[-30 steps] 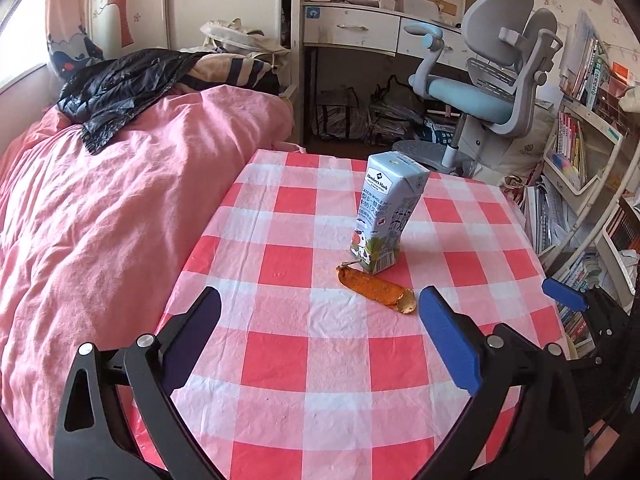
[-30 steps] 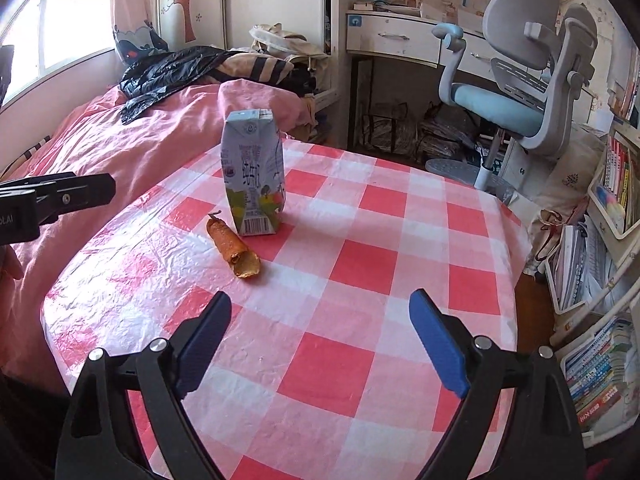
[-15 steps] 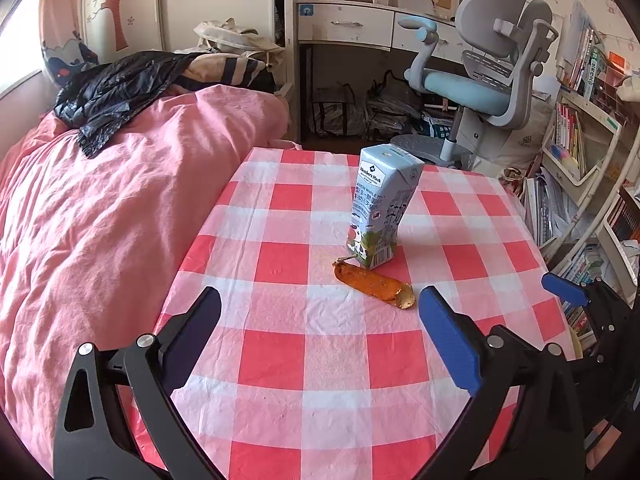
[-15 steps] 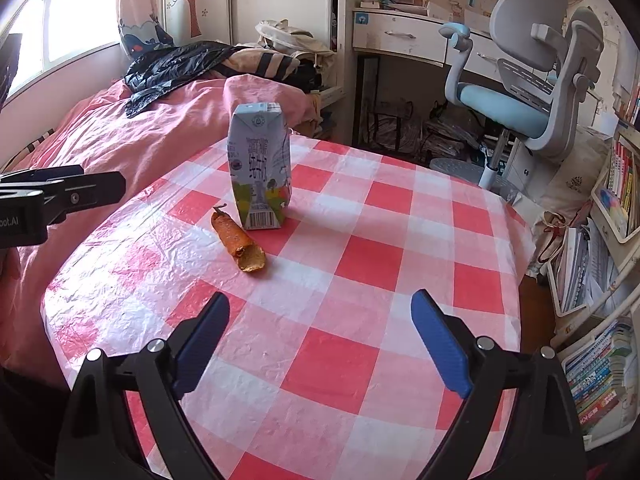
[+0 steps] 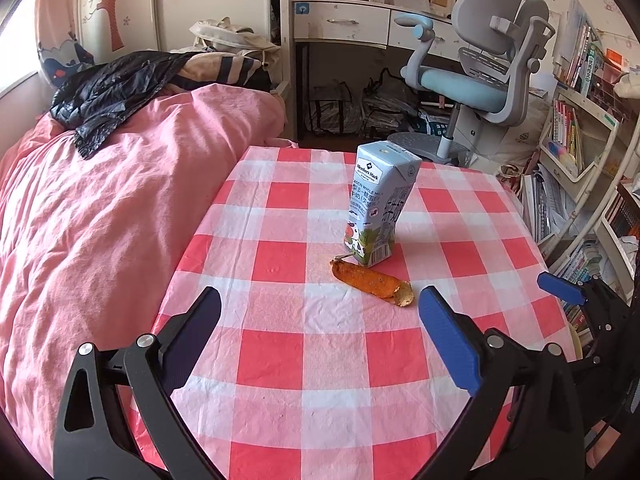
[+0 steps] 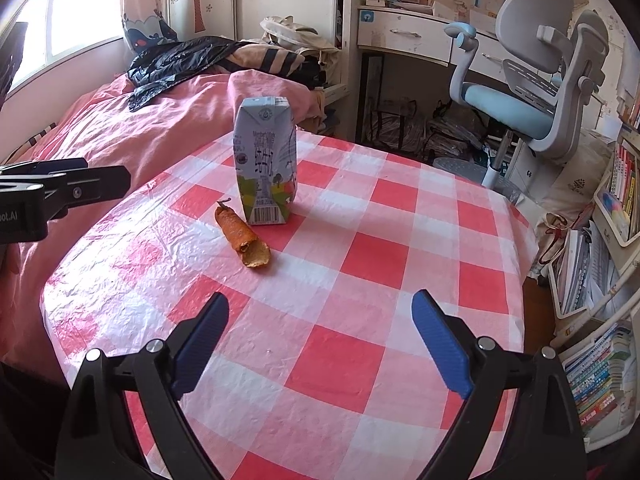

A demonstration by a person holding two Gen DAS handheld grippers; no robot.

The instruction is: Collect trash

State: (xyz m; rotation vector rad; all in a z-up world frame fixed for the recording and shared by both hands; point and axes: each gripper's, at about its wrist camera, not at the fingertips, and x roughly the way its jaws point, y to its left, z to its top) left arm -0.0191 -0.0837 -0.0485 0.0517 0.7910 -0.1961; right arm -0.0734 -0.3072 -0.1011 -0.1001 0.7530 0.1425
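A table [image 5: 280,360] under a red-and-white checked cloth fills the lower centre of the frame — mid-frame on it stands a carton [image 5: 378,204], an orange peel [image 5: 370,280] just below it.

Each black tool [image 5: 320,312] has blue pads [image 6: 440,344] and silver screws.

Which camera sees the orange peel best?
The right wrist view: the orange peel lies nearer there, and you can see its curled, hollow end. The left wrist view shows it sideways in front of the milk carton, whole but smaller.
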